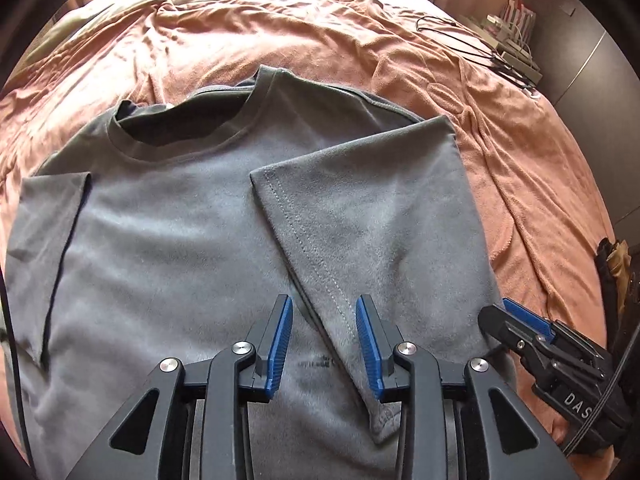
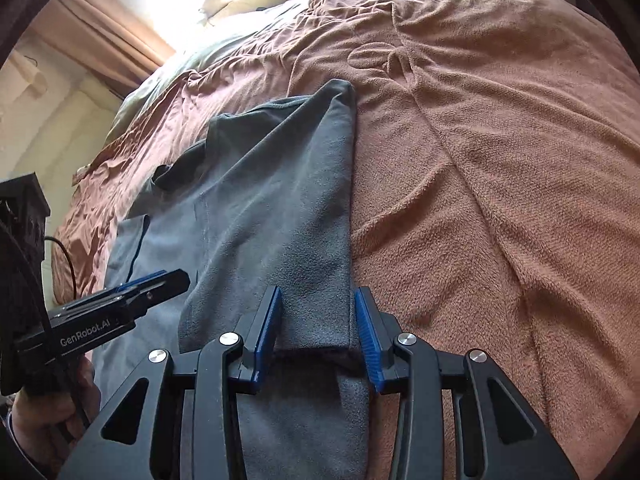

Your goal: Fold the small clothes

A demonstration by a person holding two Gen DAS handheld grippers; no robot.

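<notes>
Grey T-shirt [image 1: 168,216] spread flat on the bed, collar [image 1: 180,136] pointing away, right in the middle of the left wrist view. Its right side is folded in over the chest: the sleeve and side panel form a long triangular flap [image 1: 360,208], stitched hem running diagonally down toward the camera. On the other side, the left sleeve [image 1: 44,232] is tucked in over the body too.

Left gripper [image 1: 324,344] sits low over the shirt's front, blue pads apart, the flap's hemmed edge passing between them; neither pad presses on the cloth. There's a faint dark print on the fabric just beside the left pad.

Over to the right wrist view: the right gripper [image 2: 316,336] straddles the folded right edge of the T-shirt [image 2: 280,216], jaws apart, cloth lying between the blue pads without being pinched as far as can be seen. The left gripper [image 2: 160,284] shows at the side here, held in a hand [image 2: 44,412].

Underneath it all, a rumpled salmon-pink blanket [image 1: 400,52] covers the bed. Black cables [image 1: 460,36] trail across its far corner, curtains [image 2: 108,36] hang beyond.
</notes>
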